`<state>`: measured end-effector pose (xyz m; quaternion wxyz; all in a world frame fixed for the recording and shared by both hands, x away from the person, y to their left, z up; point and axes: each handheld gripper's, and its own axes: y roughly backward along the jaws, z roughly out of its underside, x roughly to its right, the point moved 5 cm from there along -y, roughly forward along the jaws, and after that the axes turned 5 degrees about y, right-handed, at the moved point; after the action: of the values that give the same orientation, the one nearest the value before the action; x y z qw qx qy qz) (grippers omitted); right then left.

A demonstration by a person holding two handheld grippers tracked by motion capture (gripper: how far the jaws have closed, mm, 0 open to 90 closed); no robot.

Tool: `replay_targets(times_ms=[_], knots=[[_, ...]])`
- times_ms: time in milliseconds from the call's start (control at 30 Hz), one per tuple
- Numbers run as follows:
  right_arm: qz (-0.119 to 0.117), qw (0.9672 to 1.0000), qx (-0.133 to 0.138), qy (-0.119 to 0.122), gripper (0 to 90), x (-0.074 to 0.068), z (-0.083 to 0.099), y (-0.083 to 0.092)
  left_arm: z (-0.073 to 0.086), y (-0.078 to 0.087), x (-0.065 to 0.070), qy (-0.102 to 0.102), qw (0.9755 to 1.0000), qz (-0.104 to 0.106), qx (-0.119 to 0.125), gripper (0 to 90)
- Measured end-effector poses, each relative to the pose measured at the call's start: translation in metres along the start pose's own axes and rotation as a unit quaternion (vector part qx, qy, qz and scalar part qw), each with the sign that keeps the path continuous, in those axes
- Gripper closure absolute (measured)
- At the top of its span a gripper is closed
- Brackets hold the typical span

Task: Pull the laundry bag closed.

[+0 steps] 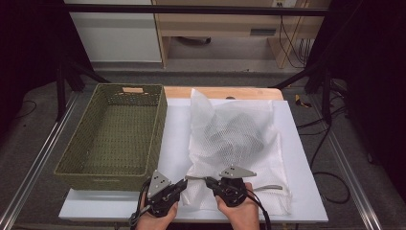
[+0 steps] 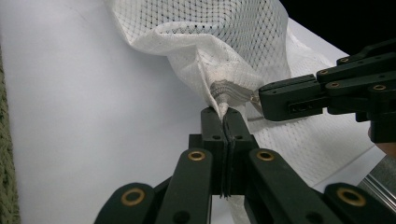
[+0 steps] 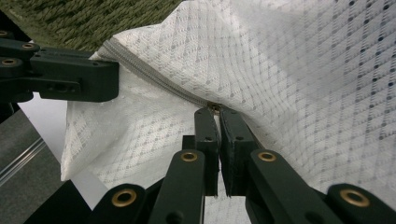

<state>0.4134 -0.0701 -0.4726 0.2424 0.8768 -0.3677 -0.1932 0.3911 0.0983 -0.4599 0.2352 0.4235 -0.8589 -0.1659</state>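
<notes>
The bench (image 1: 177, 129) carried a white sheet, and on its left side sat a green woven basket (image 1: 115, 136), long side running away from the person. Just right of the basket lay a white mesh bag (image 1: 234, 143), bulging with something dark inside that I couldn't make out through the netting. Its near edge reached almost to the front of the bench, between the two hands.

The left gripper (image 1: 184, 182) came in from the bottom, held low and angled toward the right, its jaws closed tight on a bunched corner of the bag at the end of the zipper (image 3: 154, 77). In the left gripper view the fabric rose straight out from between the pressed jaws.

The right gripper (image 1: 208, 181) sat just beside it, pointed left toward the other, so the two tips nearly met over the bag's near corner. Its jaws were closed too, pinching at the zipper line where the small metal pull (image 3: 213, 107) showed; whether they held the pull itself or the fabric beside it I couldn't tell.

Both hands gripped the handles from below, wrists near the bench's front edge.
</notes>
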Motion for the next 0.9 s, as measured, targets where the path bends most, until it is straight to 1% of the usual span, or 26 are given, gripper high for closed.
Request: replay_targets(times_ms=[67,200,267,300,367,567,633,700,733,767,900], knots=[[-0.002,1.0000,0.002,0.007,87.0,0.000,0.000,-0.001,0.001,0.001,-0.002,-0.001,1.0000,0.002,0.000,89.4],[-0.008,0.9999,0.002,0.007,87.0,-0.001,0.002,0.000,0.006,0.000,-0.007,0.008,0.9999,0.012,-0.008,89.3],[-0.011,0.9999,0.003,0.010,87.0,-0.001,0.003,-0.001,0.007,-0.001,-0.008,0.015,0.9997,0.017,-0.007,89.3],[-0.011,0.9999,0.002,0.008,87.0,0.000,0.004,-0.001,0.007,-0.001,-0.008,0.014,0.9997,0.016,-0.007,89.2],[-0.013,0.9998,0.003,0.012,87.0,0.000,0.004,-0.002,0.008,-0.001,-0.008,0.014,0.9997,0.017,-0.006,89.2],[-0.020,0.9997,0.000,0.013,87.0,0.003,0.003,0.002,0.008,-0.002,-0.007,0.012,0.9998,0.013,-0.003,89.2],[-0.021,0.9997,-0.004,0.013,87.0,0.003,0.003,0.003,0.008,-0.002,-0.007,0.012,0.9999,0.012,-0.002,89.2],[-0.020,0.9997,-0.010,0.007,87.0,0.004,0.004,0.003,0.009,-0.002,-0.006,0.013,0.9998,0.013,-0.003,89.2],[-0.021,0.9997,-0.013,0.008,87.0,0.004,0.005,0.003,0.010,-0.002,-0.006,0.012,0.9999,0.011,-0.004,89.2],[-0.017,0.9996,-0.018,0.011,87.0,0.005,0.005,0.003,0.010,-0.002,-0.006,0.013,0.9999,0.010,-0.003,89.2],[-0.017,0.9995,-0.025,0.006,87.0,0.010,0.010,0.006,0.011,-0.001,-0.008,0.018,0.9997,0.013,-0.005,89.2]])
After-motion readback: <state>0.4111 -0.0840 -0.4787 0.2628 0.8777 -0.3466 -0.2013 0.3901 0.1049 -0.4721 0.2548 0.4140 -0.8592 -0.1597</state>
